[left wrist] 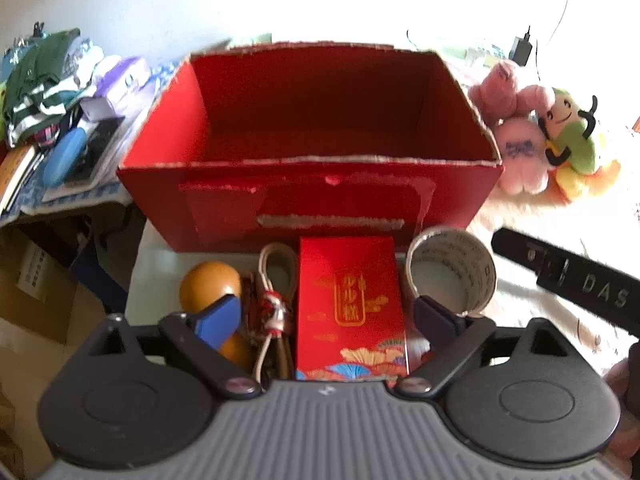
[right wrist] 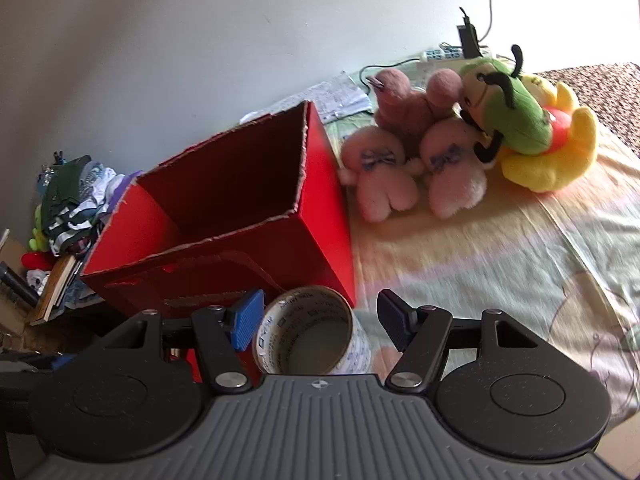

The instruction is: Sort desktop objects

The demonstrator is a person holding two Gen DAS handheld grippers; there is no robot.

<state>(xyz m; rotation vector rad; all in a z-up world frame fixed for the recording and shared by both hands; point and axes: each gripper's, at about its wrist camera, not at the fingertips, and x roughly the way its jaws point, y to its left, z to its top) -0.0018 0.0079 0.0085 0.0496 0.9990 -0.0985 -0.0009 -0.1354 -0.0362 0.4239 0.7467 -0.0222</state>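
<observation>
A big open red cardboard box [left wrist: 312, 184] stands ahead, its inside bare where I can see. In front of it lie a small red packet with gold print [left wrist: 350, 304], a roll of tape [left wrist: 452, 270], an orange ball [left wrist: 210, 282] and a corded trinket [left wrist: 274, 304]. My left gripper [left wrist: 326, 318] is open, its blue pads on either side of the red packet, apart from it. In the right wrist view my right gripper [right wrist: 320, 320] is open around the roll of tape [right wrist: 308, 330], beside the red box [right wrist: 224, 216].
Plush toys [right wrist: 460, 140] sit right of the box on a patterned cloth [right wrist: 500, 248]. A heap of clothes, books and cases [left wrist: 60, 120] crowds the left side. A cardboard carton [left wrist: 36, 292] stands below the table's left edge. A power strip and cable [right wrist: 448, 54] lie by the wall.
</observation>
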